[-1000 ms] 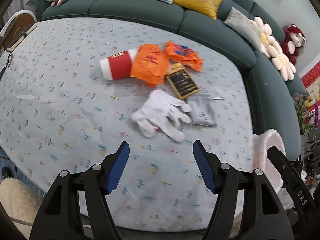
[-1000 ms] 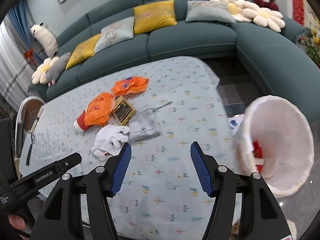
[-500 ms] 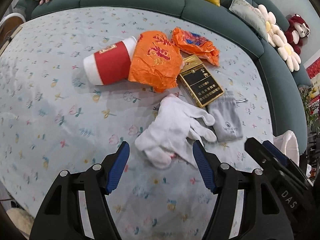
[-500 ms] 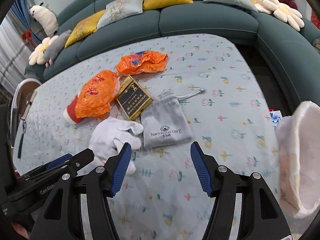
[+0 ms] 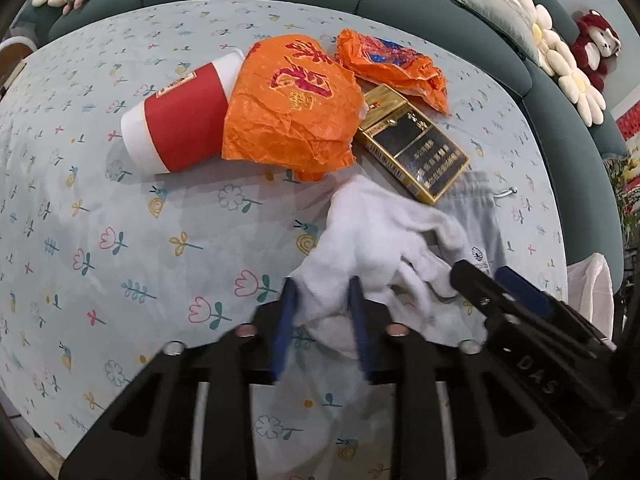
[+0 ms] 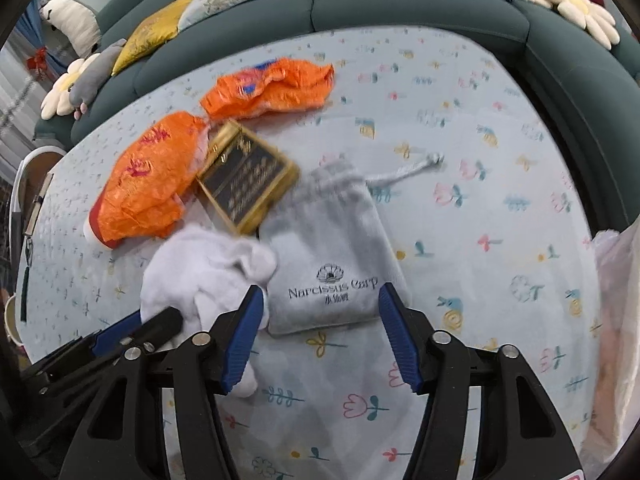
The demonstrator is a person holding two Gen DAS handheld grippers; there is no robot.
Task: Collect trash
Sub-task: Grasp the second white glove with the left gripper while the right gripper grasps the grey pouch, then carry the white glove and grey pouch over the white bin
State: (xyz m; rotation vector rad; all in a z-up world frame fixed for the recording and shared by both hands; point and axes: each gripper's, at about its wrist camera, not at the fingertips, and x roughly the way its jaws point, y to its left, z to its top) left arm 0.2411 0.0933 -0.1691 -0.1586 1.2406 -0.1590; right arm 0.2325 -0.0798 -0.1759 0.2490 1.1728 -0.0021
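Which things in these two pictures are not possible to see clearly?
- Left wrist view: the grey pouch is partly hidden by the white glove and the right gripper.
- Right wrist view: the red cup is mostly hidden under the orange wrapper; the gold box lettering is blurred.

tablecloth (image 5: 120, 208): pale blue, small flower print | cup (image 5: 176, 120): red with white ends | two wrappers (image 5: 288, 112): orange, red or blue print | box (image 5: 416, 148): gold and black | glove (image 5: 372, 240): white | pouch (image 6: 332, 248): grey, dark logo | sofa (image 6: 400, 4): dark teal | cushions (image 6: 148, 32): yellow, pale green
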